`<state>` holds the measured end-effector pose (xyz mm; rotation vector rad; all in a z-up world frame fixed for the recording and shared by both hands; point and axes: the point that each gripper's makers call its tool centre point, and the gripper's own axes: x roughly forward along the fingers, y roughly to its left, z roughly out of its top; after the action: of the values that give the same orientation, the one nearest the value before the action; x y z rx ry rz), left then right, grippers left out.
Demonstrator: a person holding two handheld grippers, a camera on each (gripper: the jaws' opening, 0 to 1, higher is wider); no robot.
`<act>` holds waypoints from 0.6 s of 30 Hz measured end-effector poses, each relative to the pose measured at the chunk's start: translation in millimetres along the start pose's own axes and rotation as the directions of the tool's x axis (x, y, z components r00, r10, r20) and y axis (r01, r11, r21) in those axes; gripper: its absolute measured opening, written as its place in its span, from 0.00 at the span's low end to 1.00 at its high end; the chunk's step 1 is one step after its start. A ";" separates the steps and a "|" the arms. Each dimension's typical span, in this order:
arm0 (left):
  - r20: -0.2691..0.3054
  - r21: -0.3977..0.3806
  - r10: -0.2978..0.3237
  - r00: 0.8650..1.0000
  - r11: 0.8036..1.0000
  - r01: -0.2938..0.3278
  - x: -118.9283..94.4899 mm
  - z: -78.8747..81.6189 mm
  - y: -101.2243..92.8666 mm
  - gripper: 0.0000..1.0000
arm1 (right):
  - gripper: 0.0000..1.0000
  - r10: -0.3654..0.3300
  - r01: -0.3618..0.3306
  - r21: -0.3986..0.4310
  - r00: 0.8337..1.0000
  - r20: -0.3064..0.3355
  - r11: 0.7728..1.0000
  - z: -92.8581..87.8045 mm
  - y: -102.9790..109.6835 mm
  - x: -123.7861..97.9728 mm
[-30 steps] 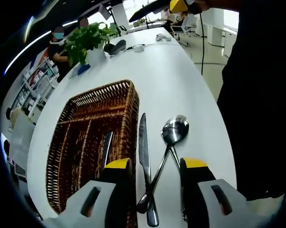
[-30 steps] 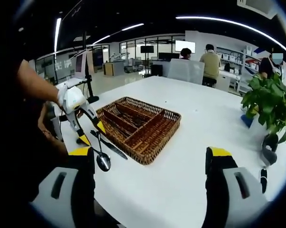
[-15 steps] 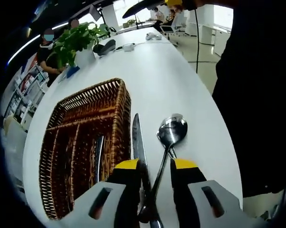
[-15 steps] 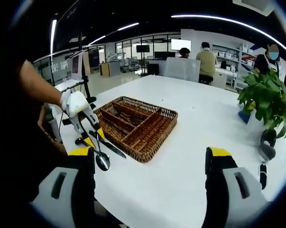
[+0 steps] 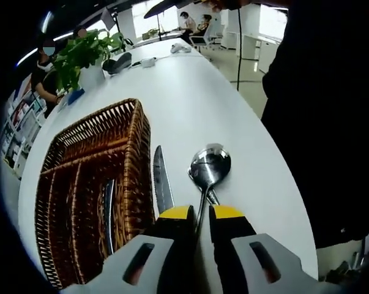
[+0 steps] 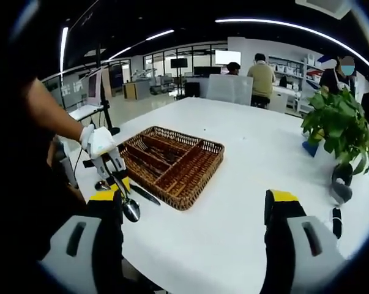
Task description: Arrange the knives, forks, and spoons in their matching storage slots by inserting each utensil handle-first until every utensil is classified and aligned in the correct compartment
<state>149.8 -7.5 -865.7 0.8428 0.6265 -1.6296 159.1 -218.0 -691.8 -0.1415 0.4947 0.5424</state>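
With your left gripper pinched on the spoon partway down its handle, the spoon's long axis runs straight out ahead of the jaws, bowl away from you. The basket sits just to the gripper's left across the knife lying on the table, so you'd likely need to turn the spoon for a handle-first entry. Your right gripper hangs spread wide and holding nothing, well off from the basket, so the left is the nearer hand.
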 end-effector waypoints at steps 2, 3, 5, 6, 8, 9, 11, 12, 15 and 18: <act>0.002 -0.001 -0.010 1.000 1.000 0.010 1.6 -2.4 0.2 0.10 | 0.99 -0.006 0.006 0.006 1.000 -0.007 1.000 -2.8 -0.4 0.4; 0.000 -0.006 -0.026 1.000 1.000 0.026 3.0 -4.6 -1.8 0.10 | 0.99 -0.007 0.007 0.007 1.000 -0.012 1.000 -3.3 0.3 0.4; 0.003 0.005 -0.032 0.999 0.999 0.032 2.3 -5.1 -1.7 0.10 | 0.99 -0.014 0.014 0.002 1.000 -0.013 1.000 -2.4 0.8 0.1; 0.011 0.016 -0.041 0.999 0.999 0.041 2.5 -3.9 -2.2 0.10 | 0.99 -0.018 0.018 0.003 1.000 -0.010 1.000 -1.0 1.4 0.2; 0.026 0.022 -0.051 0.998 0.999 0.050 2.9 -3.7 -2.9 0.09 | 0.99 -0.028 0.028 0.013 1.000 -0.005 1.000 0.0 1.4 0.0; 0.036 0.028 -0.052 0.998 0.998 0.051 3.6 -2.7 -3.2 0.08 | 0.99 -0.035 0.035 0.017 0.999 -0.005 0.999 -0.4 1.6 -0.2; 0.047 0.038 -0.049 0.998 0.998 0.048 4.7 -1.1 -3.5 0.04 | 0.99 -0.040 0.040 0.023 0.999 -0.006 0.999 -1.2 3.1 0.4; 0.054 0.055 -0.044 0.998 0.998 0.041 5.0 0.2 -2.9 0.04 | 0.99 -0.041 0.041 0.026 0.999 -0.010 0.999 -2.5 4.8 1.2; 0.053 0.088 -0.048 0.997 0.995 0.044 4.7 0.7 -4.5 0.03 | 0.99 -0.044 0.044 0.029 0.999 -0.013 0.999 -3.8 7.0 1.9; 0.061 0.036 -0.050 0.997 0.998 0.048 4.4 0.9 -1.8 0.03 | 0.99 -0.047 0.048 0.032 0.999 -0.014 0.998 -3.2 6.9 2.8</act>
<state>147.5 -10.4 -868.8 0.8051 0.5808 -1.7084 156.2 -211.7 -696.0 -0.1254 0.5120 0.4868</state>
